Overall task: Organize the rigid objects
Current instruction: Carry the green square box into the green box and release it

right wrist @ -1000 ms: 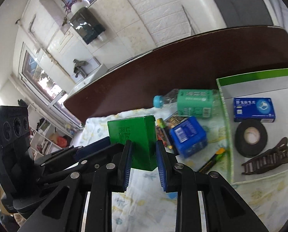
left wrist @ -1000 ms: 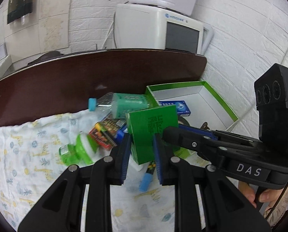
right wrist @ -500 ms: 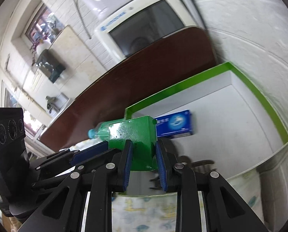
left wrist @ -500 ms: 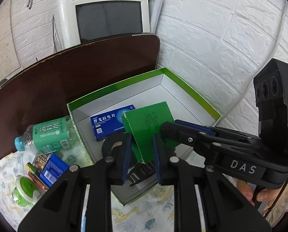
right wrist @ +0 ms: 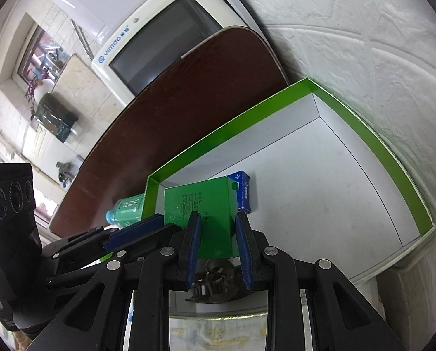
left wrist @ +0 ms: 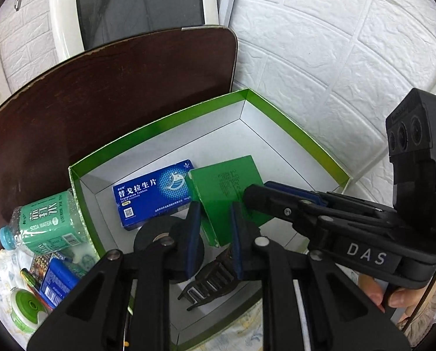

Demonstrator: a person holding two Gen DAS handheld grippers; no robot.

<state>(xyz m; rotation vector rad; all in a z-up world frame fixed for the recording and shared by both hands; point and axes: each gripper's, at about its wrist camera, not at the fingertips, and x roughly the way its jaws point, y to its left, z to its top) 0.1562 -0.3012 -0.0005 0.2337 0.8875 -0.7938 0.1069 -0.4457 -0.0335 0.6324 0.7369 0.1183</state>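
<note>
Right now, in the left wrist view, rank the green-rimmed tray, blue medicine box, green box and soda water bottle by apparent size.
1. green-rimmed tray
2. blue medicine box, green box, soda water bottle: look alike; the held green box sits nearer and part-hidden, so unranked.

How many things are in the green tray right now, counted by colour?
Green: 1, the green box
Blue: 1, the blue box
Black: 2, the tape roll and the hair clip
Total: 4, in the tray

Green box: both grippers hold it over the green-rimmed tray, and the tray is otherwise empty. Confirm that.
Not empty. The left wrist view shows the tray already holding a blue medicine box, black tape roll and dark hair clip. Both grippers do hold the green box over it.
</note>
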